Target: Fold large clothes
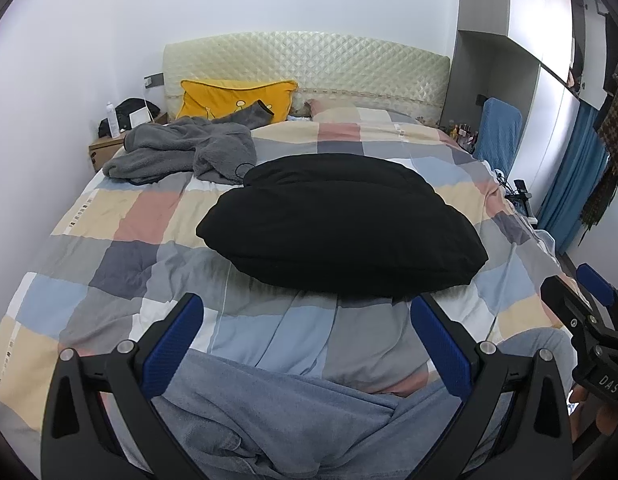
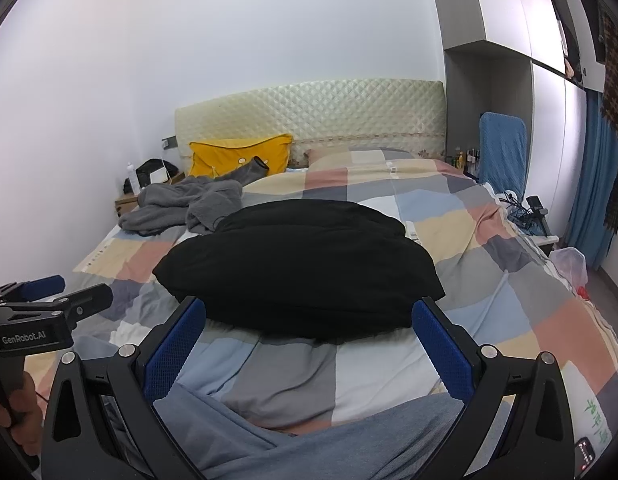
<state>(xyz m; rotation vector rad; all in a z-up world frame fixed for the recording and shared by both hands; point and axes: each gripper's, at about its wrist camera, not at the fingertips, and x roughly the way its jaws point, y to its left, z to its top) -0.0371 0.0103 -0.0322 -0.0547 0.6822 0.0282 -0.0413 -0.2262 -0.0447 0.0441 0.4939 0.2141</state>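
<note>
Black clothing [image 1: 341,224], folded into a thick rounded bundle, is laid on the checked quilt [image 1: 121,224] just ahead of the fingertips of both grippers. In the left wrist view the left gripper [image 1: 307,320] is seen with its blue-padded fingers [image 1: 177,344] spread wide, nothing being held between them; the near edge of the bundle lies just past the tips, closer to the right finger than to the left. A blue-grey garment [image 1: 277,420] is spread beneath and between the bases of the fingers. Beyond the right finger, at the edge of that view, the right gripper [image 1: 581,288] is partly seen.

In the right wrist view the right gripper [image 2: 309,320] is likewise seen wide apart and empty, with the black clothing [image 2: 301,264] straight ahead of the gap and its front edge just past the tips. The blue-grey garment [image 2: 309,432] is again seen under the finger bases. Outside the left finger the left gripper [image 2: 57,292] is seen.

Far beyond the left fingertip a crumpled grey robe [image 1: 181,152] is laid, with a yellow pillow [image 1: 237,98] against the quilted headboard [image 1: 309,60] behind it.
</note>
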